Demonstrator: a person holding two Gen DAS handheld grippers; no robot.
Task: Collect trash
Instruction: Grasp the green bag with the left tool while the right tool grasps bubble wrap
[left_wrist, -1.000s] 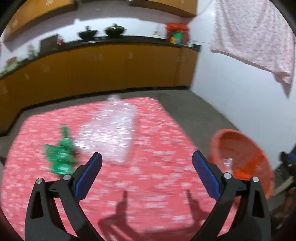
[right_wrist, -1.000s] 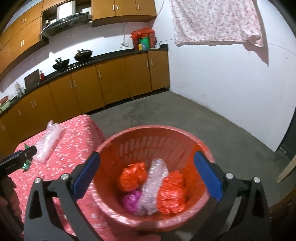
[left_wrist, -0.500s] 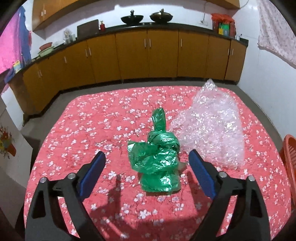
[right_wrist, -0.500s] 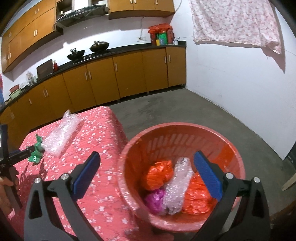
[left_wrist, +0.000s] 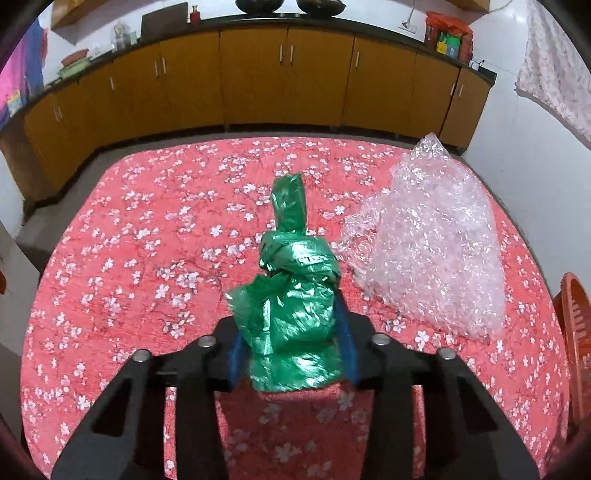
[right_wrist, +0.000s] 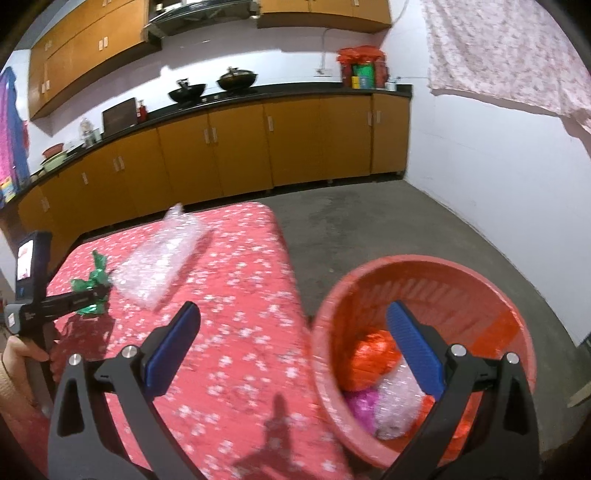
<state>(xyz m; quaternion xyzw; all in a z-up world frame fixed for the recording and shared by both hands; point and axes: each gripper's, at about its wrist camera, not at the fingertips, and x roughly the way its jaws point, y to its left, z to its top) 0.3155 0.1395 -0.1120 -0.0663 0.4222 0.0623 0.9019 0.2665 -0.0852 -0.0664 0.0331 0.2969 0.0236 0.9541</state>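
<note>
Left gripper (left_wrist: 291, 350), jaws just closed, clenched on the knotted green plastic bag (left_wrist: 291, 295); the bag hides most of both blue pads (left_wrist: 347, 339), and its lower edge covers the worktop (left_wrist: 147, 258) beneath; it sits on the red floral cloth, just left of the crumpled bubble wrap (left_wrist: 428, 254). In the left wrist view the red basket (left_wrist: 572, 332) is cut off at the right edge, right of the bubble wrap, contents unseen. The right wrist view shows the basket (right_wrist: 369, 280) whole, on the floor beside the worktop (right_wrist: 240, 314); inside lie orange bags (right_wrist: 369, 358), a pink bag (right_wrist: 362, 406) and bubble wrap, partly hidden by the right gripper (right_wrist: 291, 350), released, nothing between its pads. The same view shows the left gripper (right_wrist: 92, 295) from the side, at the green bag (right_wrist: 92, 277), with a hand (right_wrist: 22, 350) on its handle, cut off at the frame edge; motion blur softens the cloth; no writing legible.
</note>
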